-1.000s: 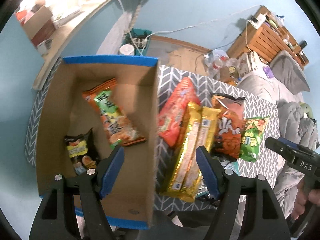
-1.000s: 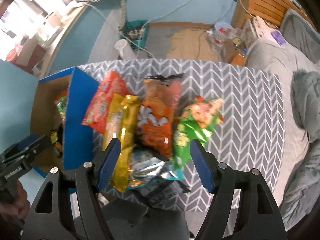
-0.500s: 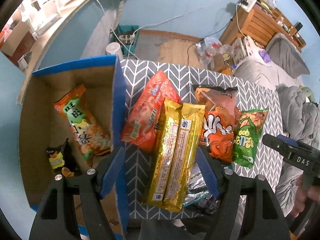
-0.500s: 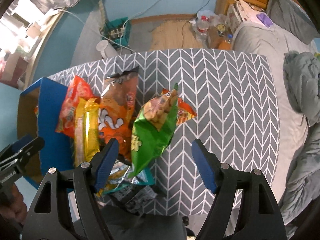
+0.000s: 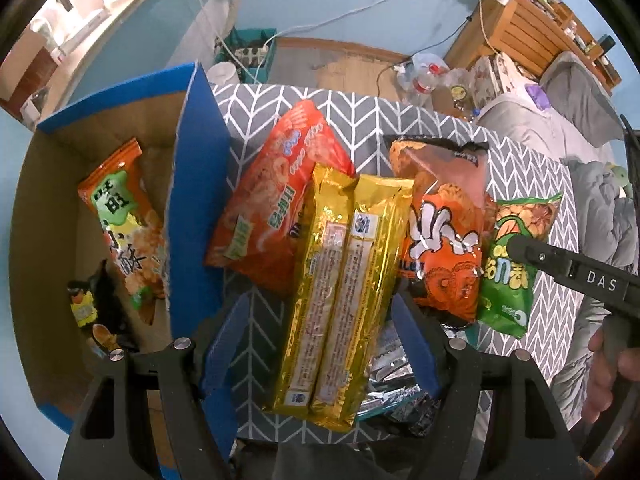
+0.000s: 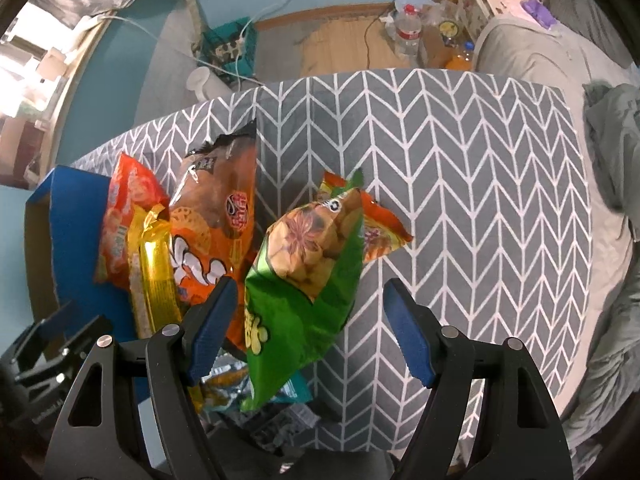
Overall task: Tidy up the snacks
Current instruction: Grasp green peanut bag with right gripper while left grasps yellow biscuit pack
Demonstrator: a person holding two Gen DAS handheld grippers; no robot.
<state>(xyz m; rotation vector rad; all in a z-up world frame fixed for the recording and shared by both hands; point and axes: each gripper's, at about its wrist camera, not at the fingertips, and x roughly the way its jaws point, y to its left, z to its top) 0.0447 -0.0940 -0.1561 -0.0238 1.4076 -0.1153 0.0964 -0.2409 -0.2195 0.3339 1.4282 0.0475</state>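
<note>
A pile of snack packs lies on the chevron-patterned table point(image 5: 532, 176). My left gripper point(image 5: 320, 342) is open above two gold packs point(image 5: 340, 292), which lie between its fingers. Beside them are a red-orange bag point(image 5: 276, 200), an orange bag point(image 5: 440, 232) and a green bag point(image 5: 516, 256). My right gripper point(image 6: 308, 328) is open over the green bag point(image 6: 304, 280), which lies between its fingers; its body also shows in the left wrist view point(image 5: 576, 276). The blue-edged cardboard box point(image 5: 196, 208) on the left holds an orange-green pack point(image 5: 124, 228) and a small dark pack point(image 5: 88, 308).
A silver-teal pack point(image 6: 256, 392) lies under the pile at the near table edge. A small orange pack point(image 6: 376, 228) peeks from under the green bag. The table's right half point(image 6: 480, 200) is bare cloth. A bed point(image 6: 552, 52) and floor clutter lie beyond.
My left gripper has moved right from over the box to over the gold packs. My right gripper has shifted right, from over the orange bag to over the green bag.
</note>
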